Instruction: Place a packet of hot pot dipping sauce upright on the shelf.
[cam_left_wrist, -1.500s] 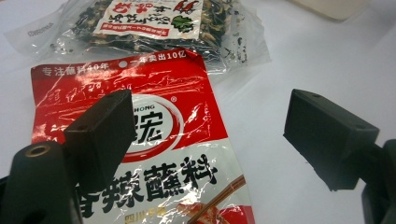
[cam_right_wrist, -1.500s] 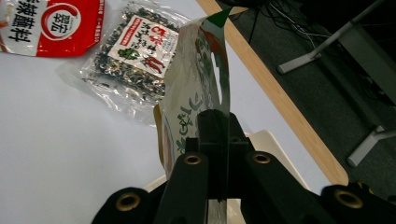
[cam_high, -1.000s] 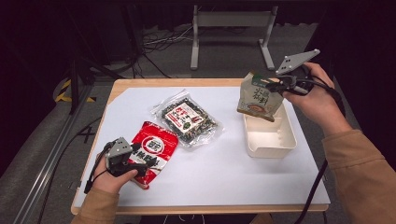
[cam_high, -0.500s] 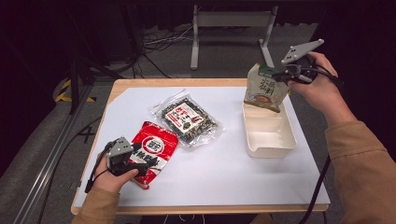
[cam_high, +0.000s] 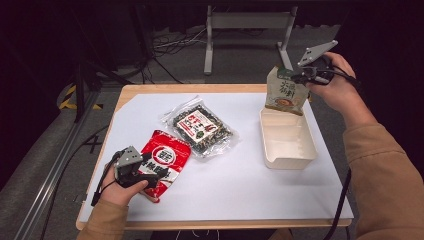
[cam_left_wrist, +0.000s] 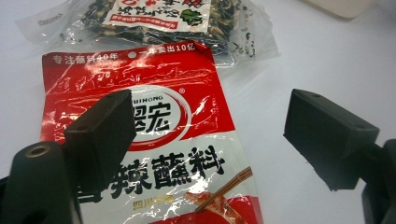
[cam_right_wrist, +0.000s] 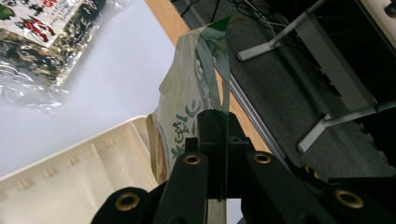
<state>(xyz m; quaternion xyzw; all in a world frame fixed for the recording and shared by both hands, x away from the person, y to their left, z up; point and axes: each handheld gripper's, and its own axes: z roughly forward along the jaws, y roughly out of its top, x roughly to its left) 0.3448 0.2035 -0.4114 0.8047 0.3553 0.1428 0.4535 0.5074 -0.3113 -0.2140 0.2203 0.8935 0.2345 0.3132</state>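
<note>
Carried farther toward the table's far right edge since a second ago: beige-and-green snack pouch (cam_high: 285, 91), pinched at its top by right gripper (cam_high: 300, 76), hanging over far end of cream tray (cam_high: 289, 150). Likely about to be lowered in. Left gripper (cam_high: 145, 172) spread wide, unmoved, over red sauce packet (cam_high: 162, 161) near left.

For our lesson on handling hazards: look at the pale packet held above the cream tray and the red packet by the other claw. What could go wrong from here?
1. The right claw pinches only an edge of the pale green-printed paper pouch, which hangs over the far rim of the cream plastic tray; it may slip or land outside.
2. The open left claw hovers over the glossy red foil packet; its flat, slick surface may slide rather than lift.
</note>
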